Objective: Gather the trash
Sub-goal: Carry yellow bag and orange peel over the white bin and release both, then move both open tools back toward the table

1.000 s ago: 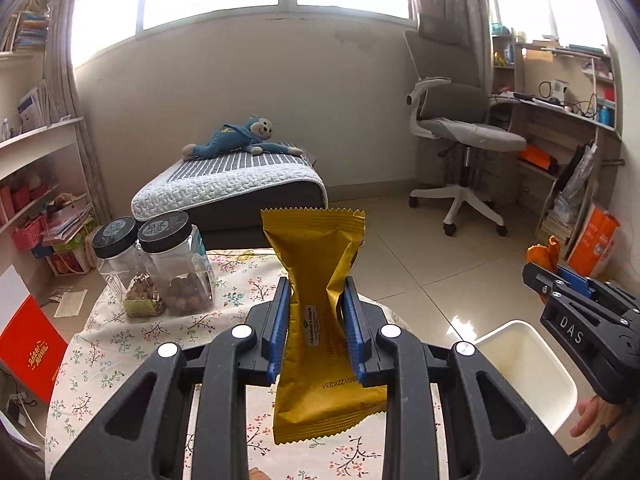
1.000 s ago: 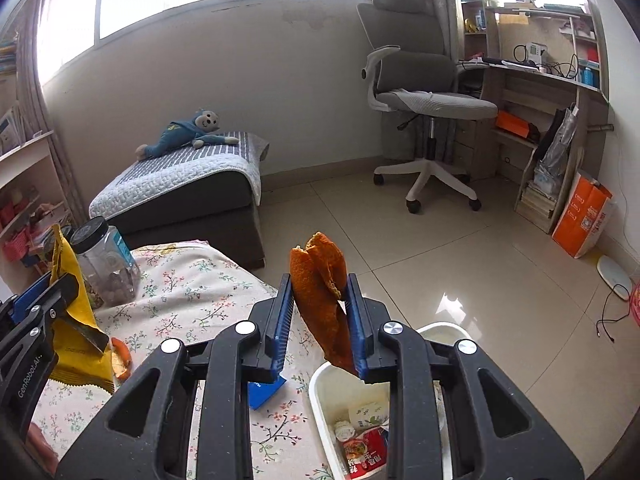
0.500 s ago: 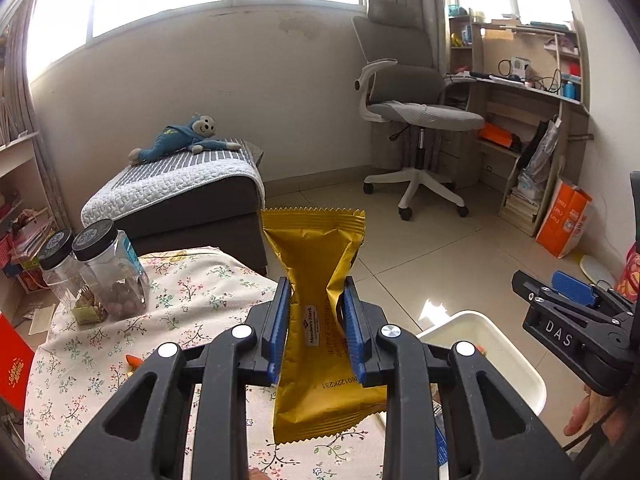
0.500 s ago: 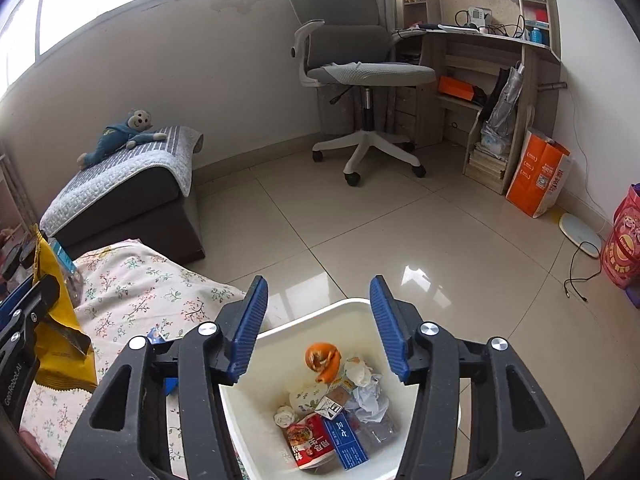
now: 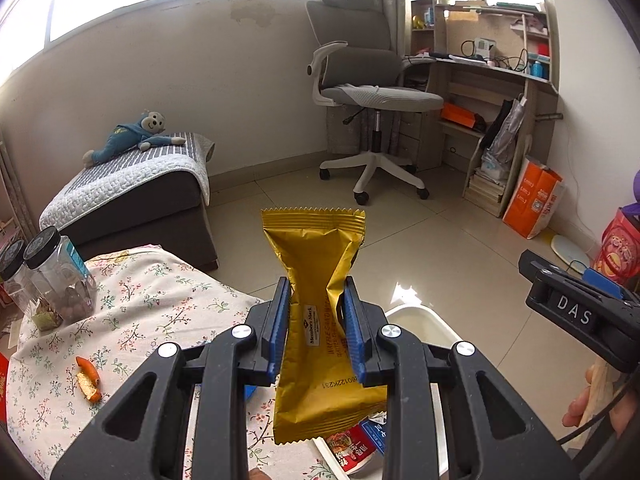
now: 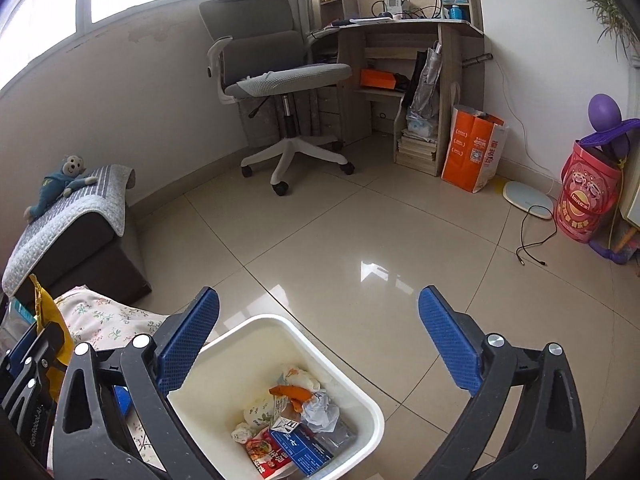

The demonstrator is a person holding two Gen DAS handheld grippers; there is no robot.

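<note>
Holding a yellow snack wrapper (image 5: 320, 320) upright between its blue pads, the left gripper (image 5: 316, 324) is closed on it near the white bin (image 6: 352, 392). Above this bin the right gripper (image 6: 320, 344) hangs wide open, holding nothing; orange peel (image 6: 292, 394) lies inside.

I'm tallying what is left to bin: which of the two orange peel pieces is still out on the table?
The curled orange peel on the floral tablecloth; the other peel already lies in the white bin.
</note>
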